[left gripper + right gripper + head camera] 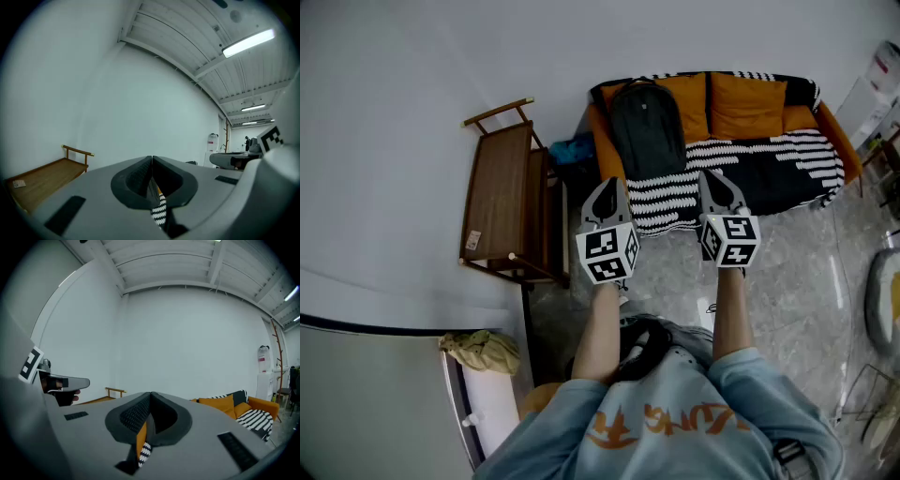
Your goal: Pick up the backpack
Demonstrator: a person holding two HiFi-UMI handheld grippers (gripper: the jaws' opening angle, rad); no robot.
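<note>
A dark grey backpack (646,128) stands upright against the back of the orange sofa (741,103), at the sofa's left end, on a black-and-white striped throw (741,169). My left gripper (607,190) and right gripper (717,182) are held side by side in front of the sofa, short of the backpack, both pointing toward it. Both are shut with nothing between the jaws. In the left gripper view the left gripper (152,159) shows its jaws pressed together; in the right gripper view the right gripper (151,396) does too. The backpack is hidden behind the jaws in both gripper views.
A wooden bench-like table (502,197) stands left of the sofa against the white wall. A blue item (574,150) lies between table and sofa. Two orange cushions (750,101) lean on the sofa back. A white appliance with a crumpled cloth (483,352) is at lower left. Floor is marble tile.
</note>
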